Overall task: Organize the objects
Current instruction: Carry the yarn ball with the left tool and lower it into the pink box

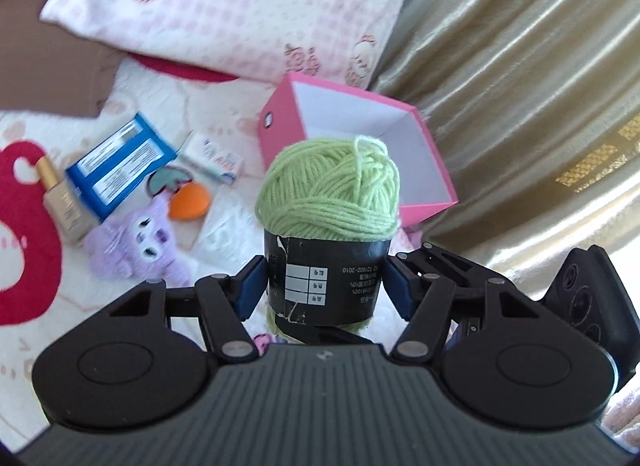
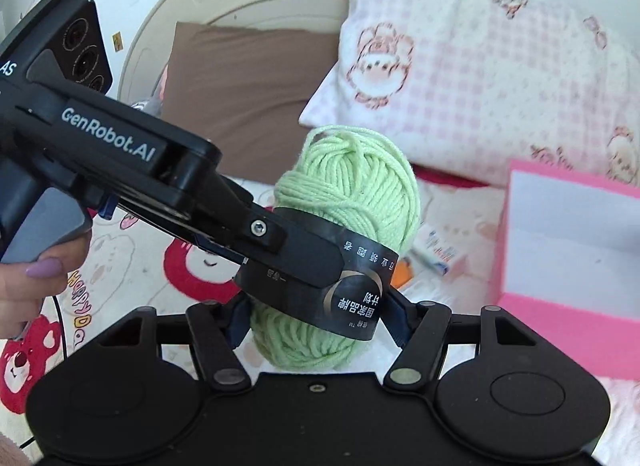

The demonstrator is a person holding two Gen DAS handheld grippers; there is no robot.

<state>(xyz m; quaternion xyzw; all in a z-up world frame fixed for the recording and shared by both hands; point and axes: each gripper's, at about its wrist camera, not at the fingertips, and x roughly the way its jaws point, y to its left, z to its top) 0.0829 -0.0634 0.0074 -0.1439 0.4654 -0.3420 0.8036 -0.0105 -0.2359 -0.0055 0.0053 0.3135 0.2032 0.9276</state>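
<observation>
left wrist: both grippers [image 1: 325, 282] on yarn [image 1: 330, 193]

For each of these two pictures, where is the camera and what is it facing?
Left wrist view: sits on the left gripper, facing the green yarn ball and pink box; its own blue-padded fingers show.
Right wrist view: sits on the right gripper, facing the pillow; the left gripper and a hand show.
Shared: both grippers clamp the yarn; box and pillow appear in both.
</observation>
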